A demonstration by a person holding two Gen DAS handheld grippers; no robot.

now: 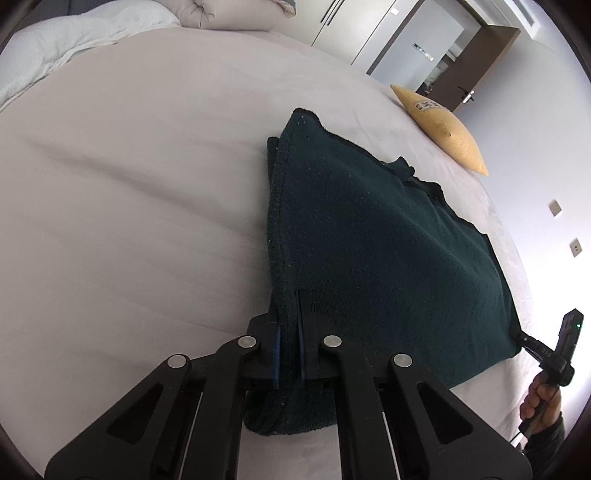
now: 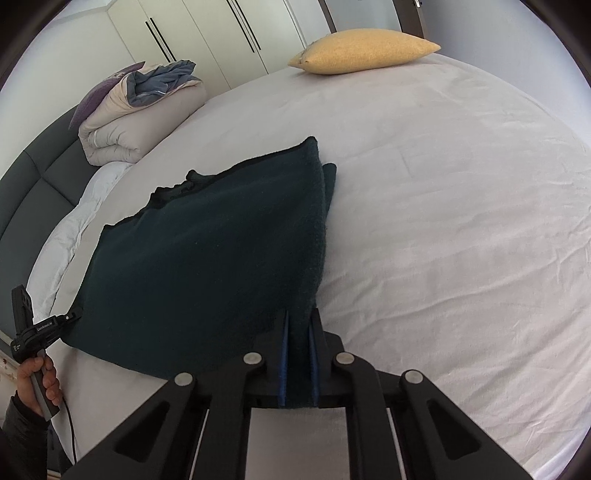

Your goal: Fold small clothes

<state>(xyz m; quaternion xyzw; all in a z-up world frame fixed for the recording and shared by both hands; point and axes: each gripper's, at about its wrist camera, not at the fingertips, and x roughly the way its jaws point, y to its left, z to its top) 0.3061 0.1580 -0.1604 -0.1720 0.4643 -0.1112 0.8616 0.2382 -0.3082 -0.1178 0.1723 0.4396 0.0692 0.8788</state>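
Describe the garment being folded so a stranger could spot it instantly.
On the wide pale bed, look near the middle, between the yellow pillow and the rolled duvet. The dark green fleece garment lies there, pinched by both grippers: it is the only dark item on the sheet.

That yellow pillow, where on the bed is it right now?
The yellow pillow lies at the bed's far edge in the right wrist view, well beyond the dark green cloth and apart from it, near the wardrobe doors.

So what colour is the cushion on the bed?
Mustard yellow; the cushion shows best in the right wrist view.
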